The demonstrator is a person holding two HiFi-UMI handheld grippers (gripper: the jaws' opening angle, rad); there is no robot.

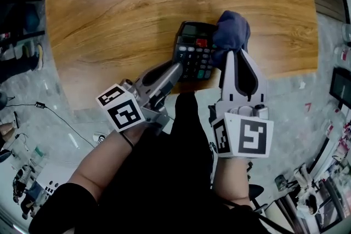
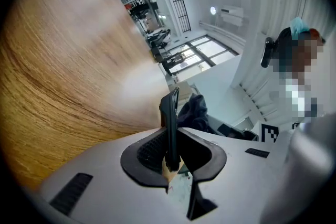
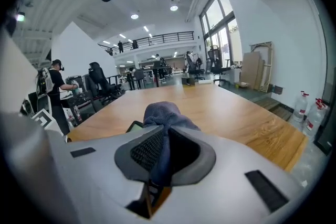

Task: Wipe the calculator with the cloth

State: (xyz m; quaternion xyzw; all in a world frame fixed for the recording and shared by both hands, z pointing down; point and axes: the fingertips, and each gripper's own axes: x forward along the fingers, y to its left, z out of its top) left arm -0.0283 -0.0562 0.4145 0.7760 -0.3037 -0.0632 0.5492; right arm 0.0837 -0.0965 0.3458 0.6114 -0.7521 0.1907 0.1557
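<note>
Where the wooden counter (image 1: 137, 8) meets its near edge: calculator (image 1: 192, 52), near side clamped in left tool (image 1: 176, 69); blue cloth (image 1: 231, 30), bunched, gripped by right tool (image 1: 237, 57), hiding calculator's right edge; cable (image 1: 55, 113) on floor.

Table: wide wooden table (image 1: 137, 19) with warm grain and a curved edge, taking up the far half of the head view.
Floor: grey speckled floor (image 1: 66, 90) on the near side, with a thin black cable (image 1: 39, 104) trailing across it at left.
Chairs: black office chairs (image 3: 101, 81) past the table's far left end.
Person: someone in a cap and dark top (image 3: 55, 81) standing beside those chairs.
Balcony: railed mezzanine (image 3: 157, 38) along the far wall.
Windows: tall panes (image 3: 220, 18), far right.
Boards: flat panels (image 3: 260, 68) leaning on the right wall.
Bottles: large clear bottles (image 3: 310, 110) on the floor, right.
</note>
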